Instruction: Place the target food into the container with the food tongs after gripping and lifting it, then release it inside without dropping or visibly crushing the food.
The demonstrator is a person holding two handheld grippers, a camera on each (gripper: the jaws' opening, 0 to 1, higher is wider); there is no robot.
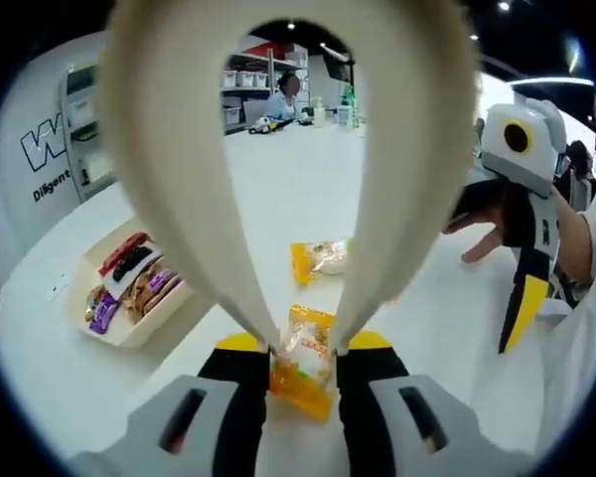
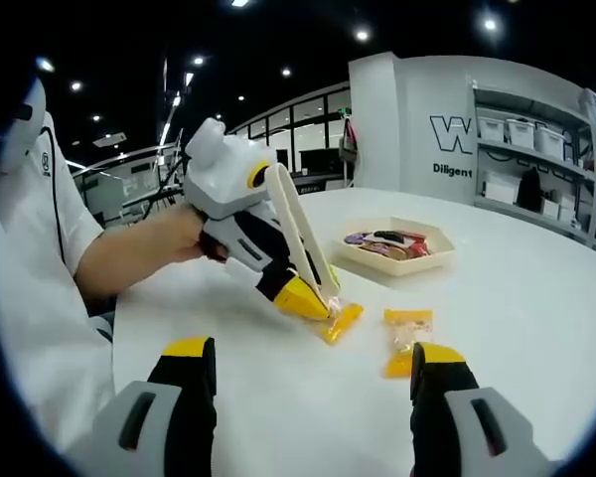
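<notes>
My left gripper [image 1: 303, 350] is shut on cream food tongs [image 1: 179, 179], whose two arms run down to meet between its yellow-tipped jaws. The tong tips pinch an orange-yellow snack packet [image 1: 305, 378] that rests on the white table [image 1: 278, 189]. In the right gripper view the left gripper [image 2: 303, 296] slants down with the tongs [image 2: 300, 224] onto that packet [image 2: 342, 320]. A second yellow packet [image 1: 320, 259] [image 2: 407, 336] lies just beyond. My right gripper [image 2: 313, 366] stands open above the table, holding nothing, and appears at the right [image 1: 524, 298] of the left gripper view.
A shallow cream tray [image 1: 91, 260] [image 2: 439, 248] holding several wrapped snacks sits on the table past the packets. A person's arm [image 2: 129, 253] in a white shirt holds the left gripper. Shelves [image 2: 536, 149] stand behind, and another person sits at the far end [image 1: 283, 99].
</notes>
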